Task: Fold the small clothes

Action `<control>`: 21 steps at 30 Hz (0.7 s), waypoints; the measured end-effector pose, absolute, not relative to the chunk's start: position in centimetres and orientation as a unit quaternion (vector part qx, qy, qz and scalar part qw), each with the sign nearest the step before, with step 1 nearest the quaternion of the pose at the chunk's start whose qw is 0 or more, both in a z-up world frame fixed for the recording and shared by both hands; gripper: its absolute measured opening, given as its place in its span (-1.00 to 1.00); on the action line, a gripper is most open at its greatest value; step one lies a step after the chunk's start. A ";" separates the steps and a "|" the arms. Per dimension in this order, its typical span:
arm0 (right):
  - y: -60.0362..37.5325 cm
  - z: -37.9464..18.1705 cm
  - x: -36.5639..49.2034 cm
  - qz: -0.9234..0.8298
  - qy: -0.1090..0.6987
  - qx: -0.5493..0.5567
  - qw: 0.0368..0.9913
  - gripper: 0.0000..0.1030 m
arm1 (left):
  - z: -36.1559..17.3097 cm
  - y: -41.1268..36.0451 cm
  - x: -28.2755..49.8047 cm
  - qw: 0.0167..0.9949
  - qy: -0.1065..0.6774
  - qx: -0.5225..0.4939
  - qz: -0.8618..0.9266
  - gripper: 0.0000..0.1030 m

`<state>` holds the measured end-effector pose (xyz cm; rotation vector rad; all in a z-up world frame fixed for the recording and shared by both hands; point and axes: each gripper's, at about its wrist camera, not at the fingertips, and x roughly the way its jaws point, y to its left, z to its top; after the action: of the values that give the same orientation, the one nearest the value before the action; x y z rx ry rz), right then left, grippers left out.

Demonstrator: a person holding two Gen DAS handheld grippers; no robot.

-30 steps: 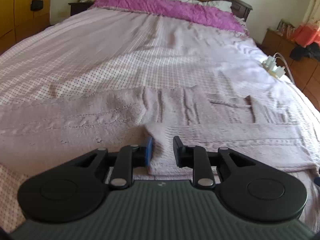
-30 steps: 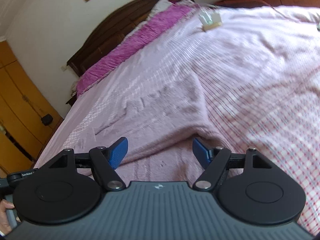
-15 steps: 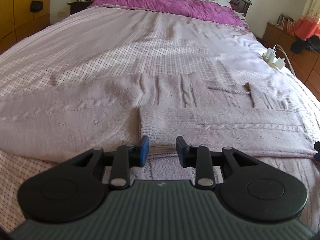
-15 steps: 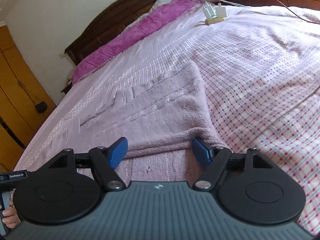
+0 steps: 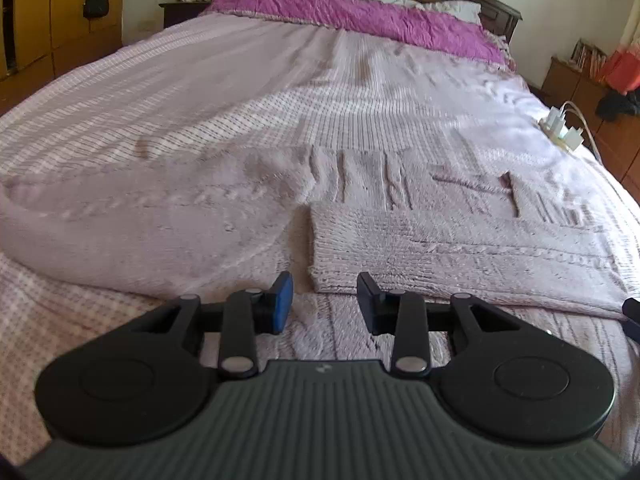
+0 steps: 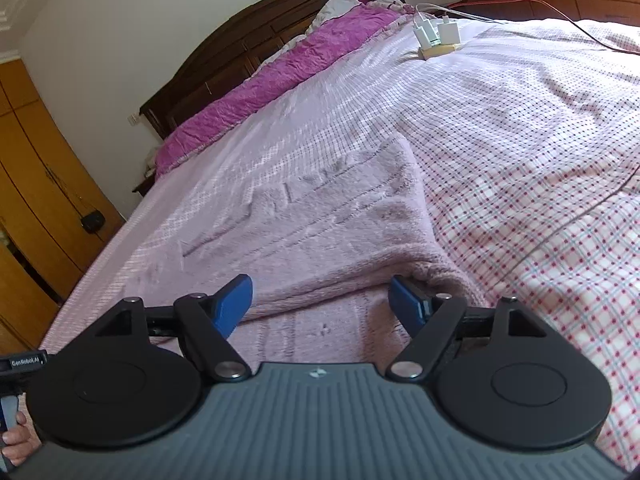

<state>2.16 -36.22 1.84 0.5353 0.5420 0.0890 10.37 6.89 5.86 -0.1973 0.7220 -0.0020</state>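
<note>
A fuzzy pale-pink knitted sweater (image 5: 180,224) lies spread on the checked bedspread (image 5: 240,112). One part is folded over into a flat band (image 5: 440,248). My left gripper (image 5: 325,300) sits just short of that band's near corner. Its jaws are opening, with nothing pinched between the blue pads. In the right wrist view the same sweater (image 6: 340,216) shows its folded edge running between the fingers. My right gripper (image 6: 322,302) stands wide open over it, its right fingertip (image 6: 406,300) beside a raised lump of knit.
A power strip with white chargers (image 5: 562,132) (image 6: 434,36) lies on the bed's far side, with cables trailing off. A purple cover (image 5: 360,20) lies against the dark headboard. Wooden wardrobes (image 6: 36,184) stand along the left. A hand (image 6: 16,436) shows at the lower left.
The left jaws have widened and let go of the folded edge, which now lies flat ahead of them; the gripper drew back a little. The right gripper stays wide open.
</note>
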 end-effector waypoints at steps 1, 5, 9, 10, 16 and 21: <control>-36.2 2.1 1.9 0.045 0.262 0.262 0.928 0.57 | 6.1 7.0 10.0 0.932 0.350 -0.097 0.000 -0.27; -35.8 3.1 0.9 0.055 0.254 0.261 0.930 0.58 | 7.1 8.5 8.2 0.936 0.338 -0.100 0.017 -0.27; -35.3 3.7 0.2 0.065 0.253 0.260 0.929 0.59 | 8.0 10.4 6.3 0.938 0.325 -0.110 0.043 -0.27; -35.2 3.9 -0.1 0.067 0.253 0.260 0.929 0.59 | 8.2 10.9 5.9 0.939 0.323 -0.111 0.050 -0.27; -34.1 4.0 -1.0 0.074 0.260 0.251 0.929 0.60 | 8.0 14.4 4.0 0.935 0.313 -0.134 0.095 -0.27; -33.5 3.4 -1.3 0.073 0.275 0.246 0.926 0.60 | 6.6 17.1 3.0 0.932 0.296 -0.180 0.110 -0.27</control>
<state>-1.29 -33.51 3.44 0.5054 0.5644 0.1490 3.03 17.13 6.58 -0.3679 0.6061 0.2259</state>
